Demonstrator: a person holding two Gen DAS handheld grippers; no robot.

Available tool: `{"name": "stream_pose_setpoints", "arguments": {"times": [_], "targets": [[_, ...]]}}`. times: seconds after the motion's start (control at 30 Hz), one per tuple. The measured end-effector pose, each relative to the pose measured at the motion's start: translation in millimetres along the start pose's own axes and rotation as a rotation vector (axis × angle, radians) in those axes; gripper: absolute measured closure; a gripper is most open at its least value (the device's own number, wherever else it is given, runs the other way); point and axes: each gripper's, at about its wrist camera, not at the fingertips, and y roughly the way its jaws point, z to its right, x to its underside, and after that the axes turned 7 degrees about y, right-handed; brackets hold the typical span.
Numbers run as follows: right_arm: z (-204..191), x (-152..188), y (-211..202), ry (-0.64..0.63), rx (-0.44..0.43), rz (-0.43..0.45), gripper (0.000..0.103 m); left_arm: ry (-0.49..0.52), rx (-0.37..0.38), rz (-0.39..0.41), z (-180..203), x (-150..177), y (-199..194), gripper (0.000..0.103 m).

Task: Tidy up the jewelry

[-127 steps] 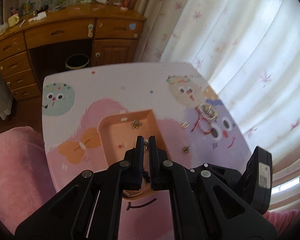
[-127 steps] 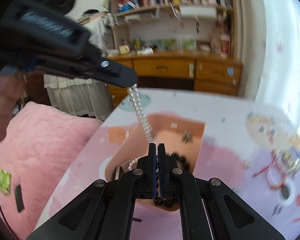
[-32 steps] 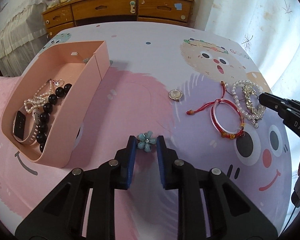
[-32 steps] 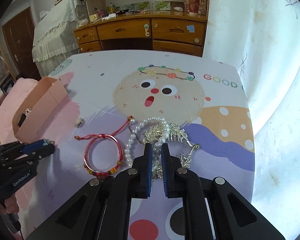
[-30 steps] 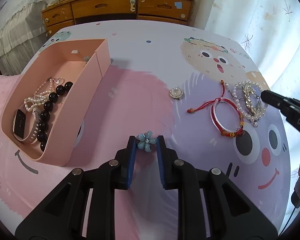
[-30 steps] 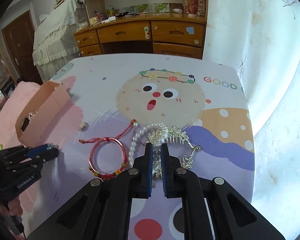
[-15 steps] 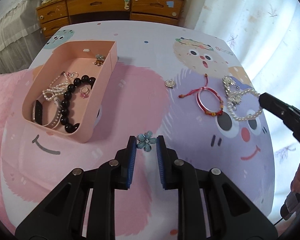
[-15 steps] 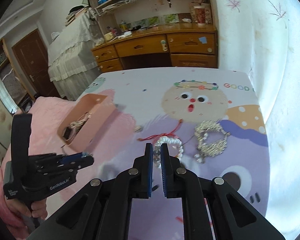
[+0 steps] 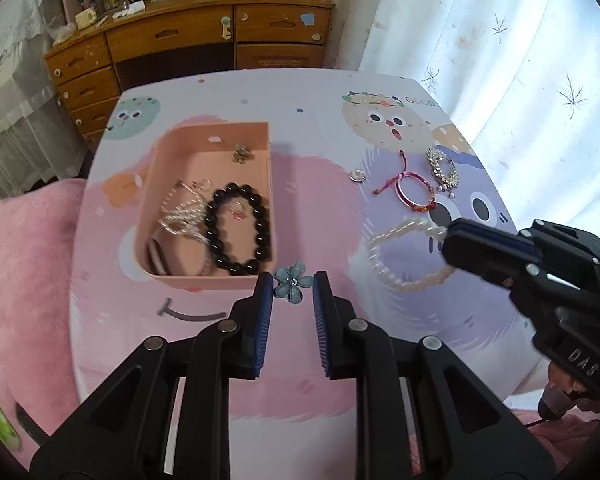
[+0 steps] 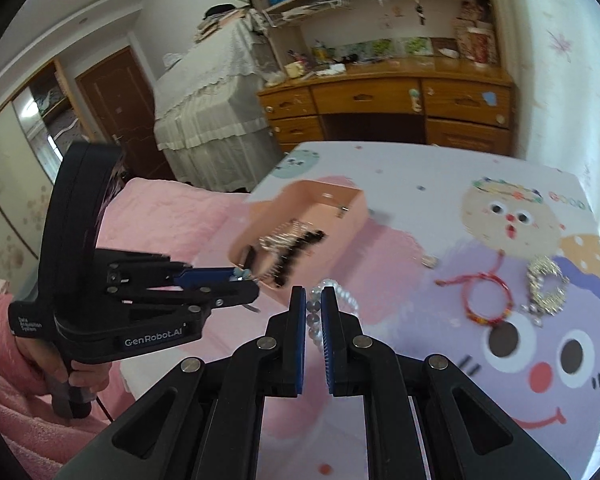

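Left tongs (image 9: 288,286) held blue flower charm (image 9: 293,276) just off pink box (image 9: 271,184) near wall; right tongs (image 10: 313,305) pinched pearl bracelet (image 9: 404,254), loop dangling above desk (image 9: 320,96) right half; both light; bracelet limp, beads likely slippery, gripped across strand.

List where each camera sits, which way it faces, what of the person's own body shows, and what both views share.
Left wrist: on the left gripper, looking down over its fingers, shut on a blue flower, at the pink box and table; no hand clearly shows.
Right wrist: on the right gripper, shut on a pearl bracelet, facing the box and desk; a hand in a pink sleeve shows.
Shared: box, red bracelet, each other's gripper.
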Motion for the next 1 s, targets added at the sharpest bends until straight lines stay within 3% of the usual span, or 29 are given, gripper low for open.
{"name": "stream_pose_setpoints", "arguments": {"times": [0.27, 0.43, 0.63, 1.0], "targets": [[-77.4, -16.8, 27.4, 0.011, -0.014, 0.054, 0.095, 0.033, -0.029, 0.005, -59.9, -13.3, -22.6, 0.085], [-112.4, -24.8, 43.9, 0.052, 0.022, 0.106, 0.095, 0.033, -0.015, 0.015, -99.6, -26.8, -23.8, 0.085], [-123.8, -39.2, 61.0, 0.127, 0.075, 0.183, 0.095, 0.058, 0.024, 0.018, -126.0, -42.5, -18.2, 0.085], [-126.5, -54.4, 80.5, 0.198, 0.185, 0.235, 0.095, 0.115, 0.089, 0.063, -131.0, -74.5, -5.0, 0.085]]}}
